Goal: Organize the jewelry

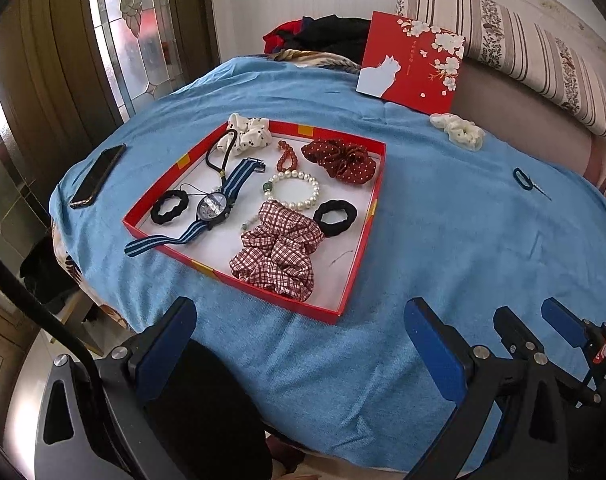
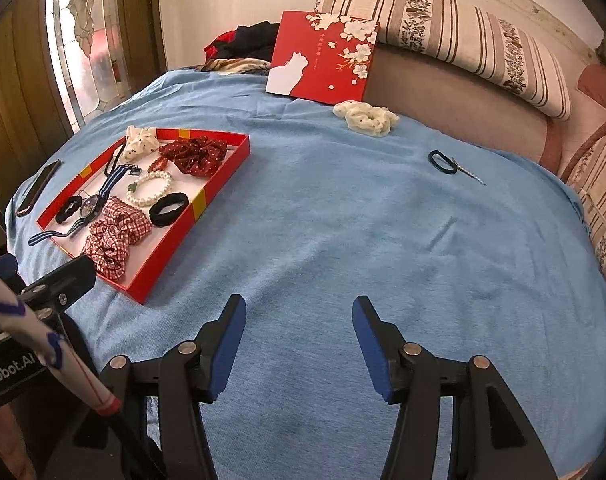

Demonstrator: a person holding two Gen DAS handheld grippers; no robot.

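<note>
A shallow red tray [image 1: 355, 276] [image 2: 223, 184] lies on the blue cloth. It holds a pearl bracelet [image 1: 299, 190] [image 2: 151, 190], a striped-strap watch [image 1: 213, 208], a red bead bracelet [image 1: 287, 156], black hair ties [image 1: 335, 218], a checked scrunchie [image 1: 281, 252] [image 2: 115, 236], a red dotted scrunchie [image 1: 341, 158] [image 2: 195, 154] and a white dotted scrunchie [image 1: 249, 132] on the rim. Outside lie a cream scrunchie [image 1: 459, 130] [image 2: 367, 118] and a dark blue hair tie with a pin [image 1: 525, 180] [image 2: 443, 162]. My left gripper [image 1: 299, 340] and right gripper [image 2: 299, 340] are open and empty, near the front edge.
A red box lid with white cat and blossoms [image 1: 411, 64] [image 2: 323, 58] leans against the sofa back at the rear. A black phone [image 1: 99, 174] [image 2: 39, 188] lies left of the tray. Striped cushions [image 2: 463, 28] line the right side. Clothes [image 1: 323, 32] are piled at the back.
</note>
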